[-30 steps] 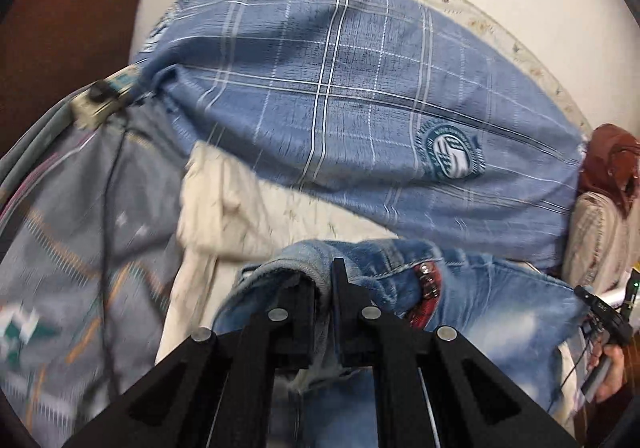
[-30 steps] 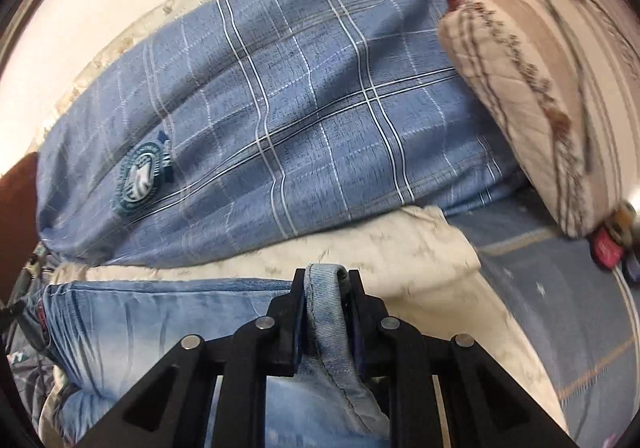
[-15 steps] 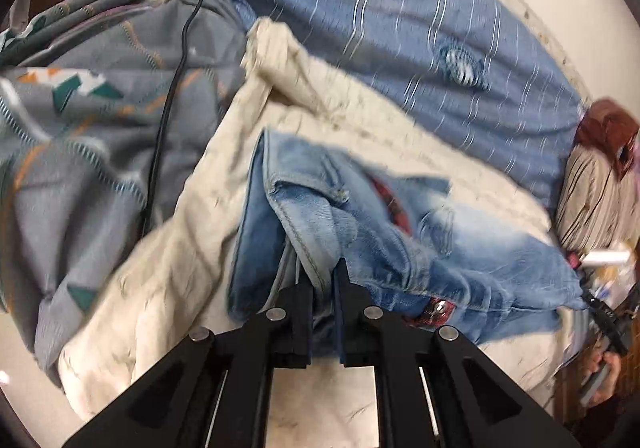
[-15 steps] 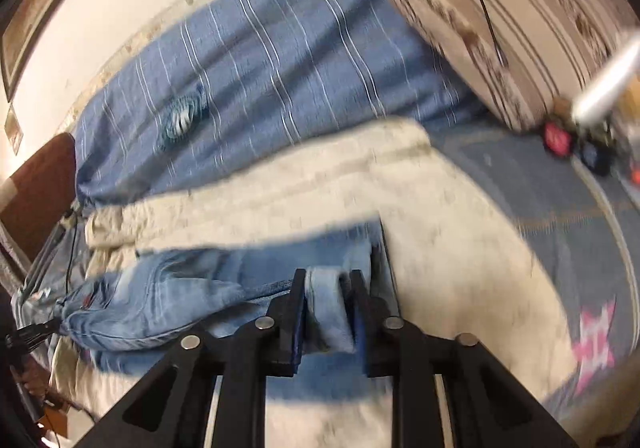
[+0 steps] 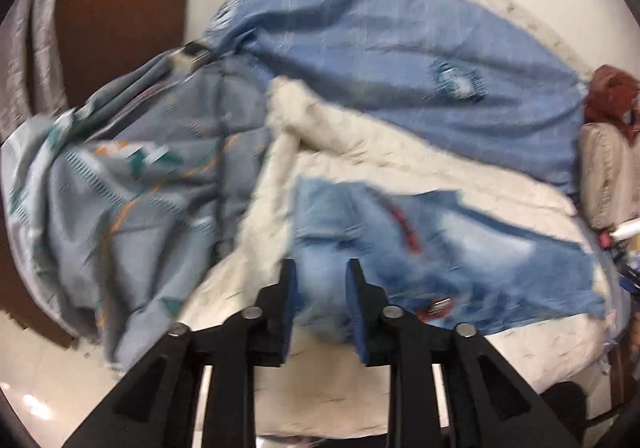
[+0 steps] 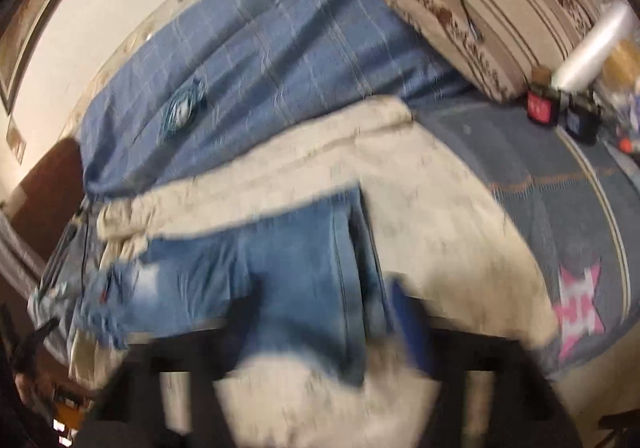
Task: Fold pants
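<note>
Both my left gripper (image 5: 320,280) and right gripper (image 6: 320,300) are hovering wide open, gripping nothing, risking snagging the folded faded-blue denim pants (image 5: 440,248).

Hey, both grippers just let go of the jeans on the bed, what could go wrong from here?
1. The jeans lie on a rumpled cream blanket, so the fold may slump.
2. The open left gripper and right gripper sit low; either's fingers might snag denim.

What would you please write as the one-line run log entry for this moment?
step: fold laid down | jeans: folded on cream blanket | left gripper: open | right gripper: open, blurred
</note>
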A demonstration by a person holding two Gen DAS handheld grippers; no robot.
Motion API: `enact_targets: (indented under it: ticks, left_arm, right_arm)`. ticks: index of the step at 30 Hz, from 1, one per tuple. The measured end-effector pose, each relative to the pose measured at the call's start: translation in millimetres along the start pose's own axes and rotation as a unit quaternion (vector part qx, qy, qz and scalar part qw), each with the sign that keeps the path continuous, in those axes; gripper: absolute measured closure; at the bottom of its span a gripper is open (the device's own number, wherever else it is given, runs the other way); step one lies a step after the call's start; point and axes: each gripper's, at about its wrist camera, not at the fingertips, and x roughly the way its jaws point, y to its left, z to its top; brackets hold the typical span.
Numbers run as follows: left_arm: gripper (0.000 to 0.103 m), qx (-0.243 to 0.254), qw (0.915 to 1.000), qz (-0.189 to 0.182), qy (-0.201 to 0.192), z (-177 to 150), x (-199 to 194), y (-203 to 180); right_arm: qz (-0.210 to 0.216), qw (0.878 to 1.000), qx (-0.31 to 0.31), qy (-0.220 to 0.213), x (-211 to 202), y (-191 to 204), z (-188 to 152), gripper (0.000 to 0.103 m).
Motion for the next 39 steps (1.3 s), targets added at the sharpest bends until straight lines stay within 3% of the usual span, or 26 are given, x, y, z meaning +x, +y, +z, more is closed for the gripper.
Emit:
enact_targets:
  ticks: [2, 4, 7, 9, 12, 14, 19, 22, 26, 28, 29, 35, 37, 39]
  left_arm:
    - [0.060, 0.011, 0.9997, -0.022, -0.004, 4, 3, -19]
    - [0.060, 0.029, 0.9991, -0.030, 0.000, 6, 13, -40]
    - [0.060, 0.039, 0.9981, -0.046, 0.012, 6, 34, -60]
    - [0.060, 0.049, 0.9974, -0.046, 0.025, 6, 54, -71]
    - [0.060, 0.053, 0.9968, -0.031, 0.051, 0, 78, -76]
    - [0.060, 0.057, 0.9960, -0.024, 0.064, -5, 87, -76]
    - [0.060, 0.073, 0.9939, -0.013, 0.082, -18, 92, -73]
    - [0.060, 0.088, 0.9933, -0.007, 0.076, -24, 85, -79]
    - [0.056, 0.115, 0.9912, 0.003, 0.066, -31, 81, -88]
    - [0.056, 0.115, 0.9909, 0.007, 0.070, -32, 81, -88]
    - [0.056, 0.111, 0.9912, 0.004, 0.072, -31, 81, -87]
    - [0.056, 0.084, 0.9942, -0.005, 0.067, -18, 69, -79]
    - [0.055, 0.073, 0.9958, -0.022, 0.050, -12, 58, -80]
    - [0.052, 0.074, 0.9962, -0.031, 0.034, -9, 52, -84]
  right_arm:
    - [-0.010, 1.000, 0.002, -0.007, 19, 6, 16, 0.024]
    - [-0.025, 1.000, 0.003, 0.017, 45, 11, 29, 0.024]
    - [-0.057, 0.997, -0.025, 0.053, 81, 21, 34, 0.033]
    - [-0.072, 0.993, -0.048, 0.079, 100, 26, 33, 0.068]
    - [-0.097, 0.985, -0.074, 0.123, 120, 29, 25, 0.092]
    - [-0.112, 0.982, -0.098, 0.112, 117, 35, 28, 0.096]
    - [-0.129, 0.982, -0.133, 0.021, 89, 53, 57, 0.097]
    - [-0.137, 0.980, -0.142, -0.012, 88, 62, 68, 0.097]
    - [-0.163, 0.977, -0.138, 0.016, 130, 49, 66, 0.097]
    - [-0.159, 0.978, -0.115, 0.067, 155, 32, 57, 0.095]
    - [-0.150, 0.981, -0.101, 0.064, 155, 26, 53, 0.095]
    - [-0.078, 0.997, -0.007, 0.022, 100, 10, 51, 0.094]
    - [-0.084, 0.996, -0.021, 0.007, 81, 22, 49, 0.092]
    - [-0.063, 0.997, -0.050, 0.013, 68, 44, 40, 0.091]
